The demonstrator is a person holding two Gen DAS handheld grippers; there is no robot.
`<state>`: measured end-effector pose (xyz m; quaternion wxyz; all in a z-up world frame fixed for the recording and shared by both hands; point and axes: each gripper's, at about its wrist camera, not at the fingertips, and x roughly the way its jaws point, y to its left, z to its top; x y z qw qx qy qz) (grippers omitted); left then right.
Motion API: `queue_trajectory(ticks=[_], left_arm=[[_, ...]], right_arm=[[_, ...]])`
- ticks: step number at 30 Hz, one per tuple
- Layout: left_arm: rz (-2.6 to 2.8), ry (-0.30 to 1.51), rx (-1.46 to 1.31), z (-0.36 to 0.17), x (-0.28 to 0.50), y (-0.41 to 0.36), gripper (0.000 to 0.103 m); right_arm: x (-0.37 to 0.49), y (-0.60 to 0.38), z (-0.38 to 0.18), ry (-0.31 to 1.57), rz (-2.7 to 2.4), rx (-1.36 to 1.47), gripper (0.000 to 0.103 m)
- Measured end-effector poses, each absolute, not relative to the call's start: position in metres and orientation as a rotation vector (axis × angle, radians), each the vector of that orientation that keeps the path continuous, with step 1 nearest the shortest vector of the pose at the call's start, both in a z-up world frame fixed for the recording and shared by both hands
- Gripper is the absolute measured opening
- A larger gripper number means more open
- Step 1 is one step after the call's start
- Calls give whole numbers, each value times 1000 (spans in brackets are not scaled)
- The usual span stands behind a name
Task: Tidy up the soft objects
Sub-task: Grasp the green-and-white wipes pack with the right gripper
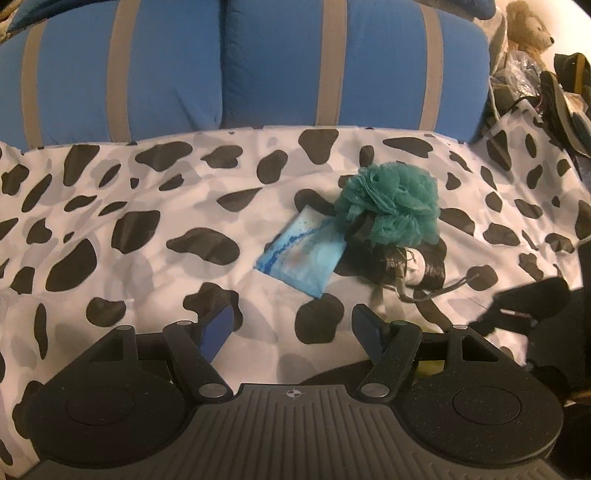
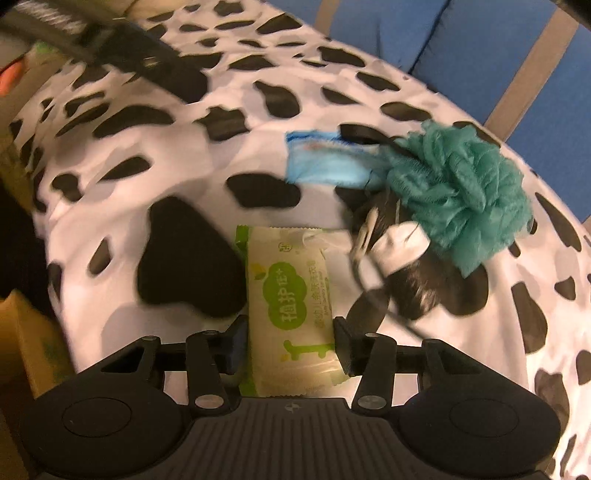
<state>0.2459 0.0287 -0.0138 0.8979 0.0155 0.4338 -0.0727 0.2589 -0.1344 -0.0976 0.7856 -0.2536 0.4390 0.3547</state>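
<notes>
A teal mesh bath pouf (image 1: 388, 203) (image 2: 461, 184) lies on the cow-print sheet (image 1: 129, 221) (image 2: 147, 147). Against its left side rests a flat light-blue packet (image 1: 303, 254) (image 2: 325, 162). Below the pouf sits a black fuzzy item with a white tag and a cord (image 1: 413, 269) (image 2: 406, 251). My left gripper (image 1: 291, 325) hangs open over bare sheet, short of the blue packet. My right gripper (image 2: 291, 334) has a pad against each long side of a cream-and-green wipes packet (image 2: 291, 295), which lies lengthwise between the fingers.
Blue cushions with grey stripes (image 1: 258, 66) (image 2: 461, 37) back the sheet. A teddy bear (image 1: 528, 26) and a pile of bags and clutter (image 1: 554, 92) sit at the far right. A cardboard box (image 2: 29, 332) stands beside the bed's left edge.
</notes>
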Motion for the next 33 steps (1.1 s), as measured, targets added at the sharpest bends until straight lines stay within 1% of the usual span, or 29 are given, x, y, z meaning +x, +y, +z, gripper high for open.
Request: queue_trajectory(ticks=[3, 5, 6, 10, 13, 15, 23, 33], left_arm=[[-168, 903, 36, -14, 245, 26, 70], [-172, 902, 46, -15, 244, 24, 70], [-172, 903, 50, -16, 244, 23, 70], [-179, 904, 68, -18, 244, 21, 70], [-175, 909, 82, -20, 245, 19, 70], [-184, 911, 78, -20, 245, 18, 70], [-242, 870, 97, -19, 241, 7, 70], [-244, 803, 188, -21, 236, -2, 70]], right_arm=[[245, -139, -96, 982, 769, -547, 52], [237, -139, -97, 967, 767, -558, 54], [234, -137, -99, 958, 768, -573, 58], [238, -131, -103, 939, 770, -556, 60], [245, -130, -103, 943, 761, -510, 58], [248, -131, -103, 957, 757, -488, 53], [247, -142, -93, 971, 685, -487, 52], [231, -181, -51, 937, 578, -383, 52]])
